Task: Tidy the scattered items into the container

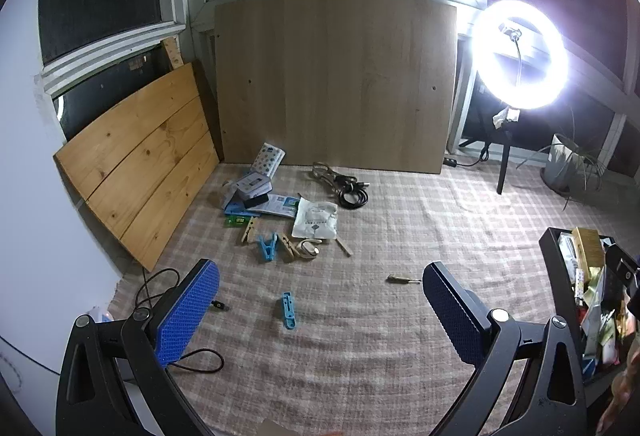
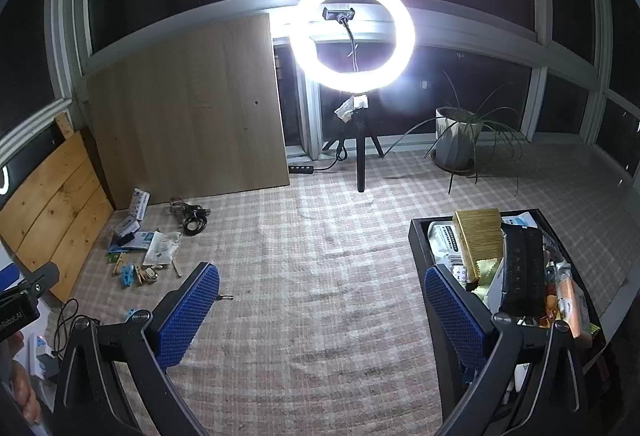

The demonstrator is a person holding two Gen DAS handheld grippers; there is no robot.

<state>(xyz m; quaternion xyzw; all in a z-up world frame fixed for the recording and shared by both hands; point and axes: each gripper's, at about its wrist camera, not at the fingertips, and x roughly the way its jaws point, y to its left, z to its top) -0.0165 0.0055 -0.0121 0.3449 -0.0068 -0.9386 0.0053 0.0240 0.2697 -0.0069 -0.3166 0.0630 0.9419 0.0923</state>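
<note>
A heap of scattered items lies on the checked cloth near the boards: a white pouch [image 1: 316, 218], booklets and a small box [image 1: 253, 185], black cables [image 1: 352, 189], wooden and blue clothes pegs [image 1: 267, 246]. One blue peg [image 1: 289, 310] lies alone, close in front of my left gripper [image 1: 320, 300], which is open and holds nothing. A small dark tool [image 1: 402, 279] rests by its right finger. The black container [image 2: 418, 240], full of packets and boxes, stands at the right. My right gripper [image 2: 322, 300] is open and empty, its right finger over the container's near corner. The heap [image 2: 160, 248] shows far left.
A bright ring light [image 2: 352, 35] on a tripod stands at the back, with a potted plant [image 2: 456, 143] to its right. Two wooden boards [image 1: 332, 83] lean on the window wall. A black cord [image 1: 160, 284] loops by the left finger. A power strip [image 2: 304, 167] lies behind.
</note>
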